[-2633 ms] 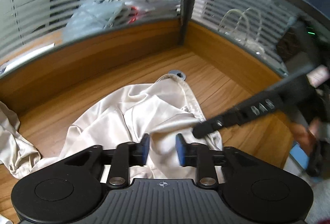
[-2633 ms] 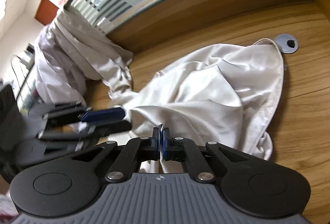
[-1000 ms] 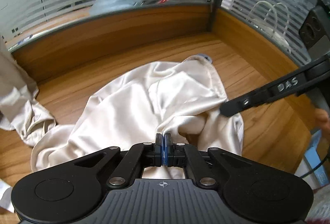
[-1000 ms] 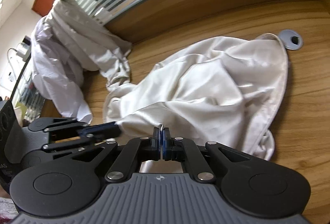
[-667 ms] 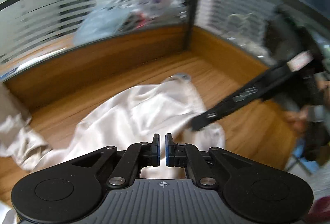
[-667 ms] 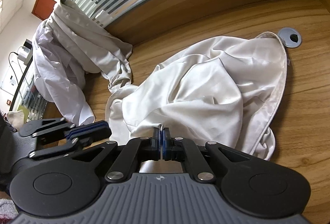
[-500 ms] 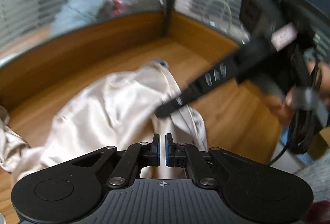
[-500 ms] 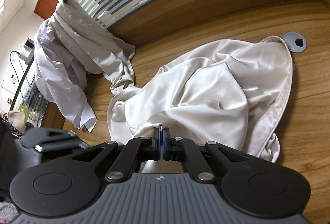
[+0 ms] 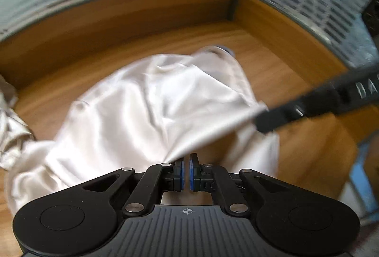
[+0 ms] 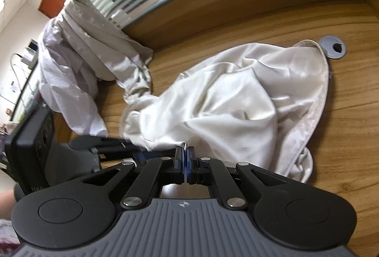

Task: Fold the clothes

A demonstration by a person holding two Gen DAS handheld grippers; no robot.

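Cream garment (image 10: pixel 236 100): rumpled on the wooden counter (image 10: pixel 350 100), near edge lifted taut for spreading. Right tool (image 10: pixel 185 157): clamped on that hem. Left tool (image 9: pixel 185 170): nearly closed; whether it grips fabric is unclear. Second garment (image 10: pixel 78 62): heaped aside.

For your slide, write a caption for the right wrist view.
Right gripper shut on the cream garment spread over the wooden desk.

Bright daylight fills both fisheye views, edges bowed into curves, the left wrist view smeared with motion blur throughout, the right wrist view sharper but soft at lower left
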